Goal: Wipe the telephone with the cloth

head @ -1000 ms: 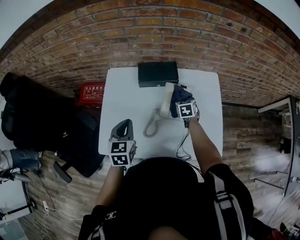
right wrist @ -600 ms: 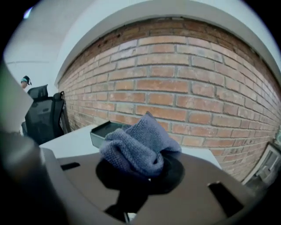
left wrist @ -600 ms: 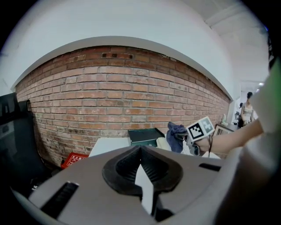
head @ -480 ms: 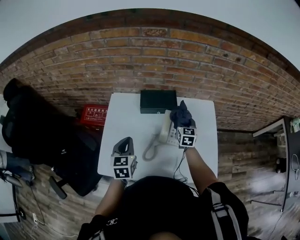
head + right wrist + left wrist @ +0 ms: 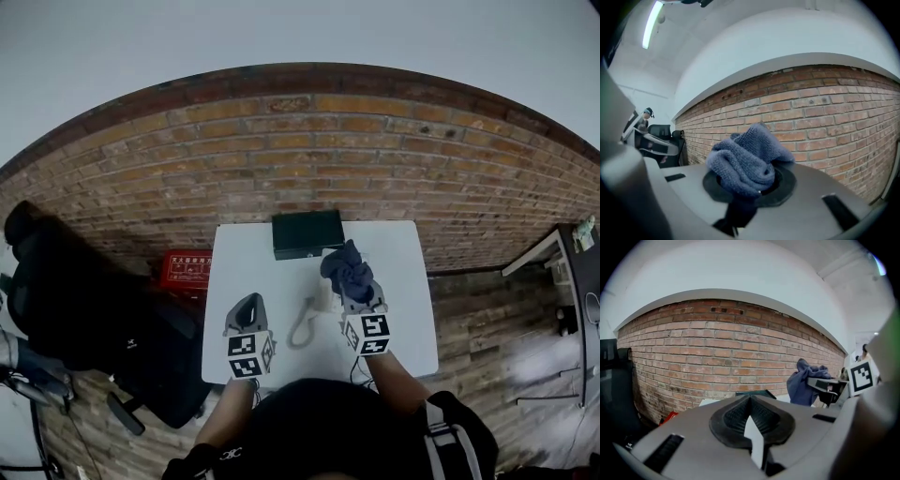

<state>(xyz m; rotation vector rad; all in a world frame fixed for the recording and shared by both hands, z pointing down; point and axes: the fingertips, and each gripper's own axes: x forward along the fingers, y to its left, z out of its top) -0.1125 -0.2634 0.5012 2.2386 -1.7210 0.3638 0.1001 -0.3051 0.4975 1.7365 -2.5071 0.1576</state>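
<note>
Small white rectangular table [image 5: 412, 281] against a red brick wall [image 5: 309, 159]. Flat black box [image 5: 307, 232] sits at the table's far edge, next to the wall.

Right gripper [image 5: 351, 287]: jaws clamped on a bunched blue-grey knitted cloth [image 5: 745, 159]. The wad bulges up out of the jaws and a dark tail of it hangs below them. From the left gripper view the cloth appears to be held in the air above the table top, with brick wall behind it.

Cream telephone with a coiled cord [image 5: 302, 328]: lies on the table near the middle, just left of the right gripper. Only the looped cord and a bit of the pale body show. The rest is under the cloth and gripper, so I can't tell if cloth and telephone touch.

Left gripper [image 5: 249, 307]: over the table's near left part, well apart from the telephone. Its jaws are closed together with nothing in them.

Off the table's left: black office chair [image 5: 75, 281], and a red box [image 5: 185, 272] on the wooden floor.
</note>
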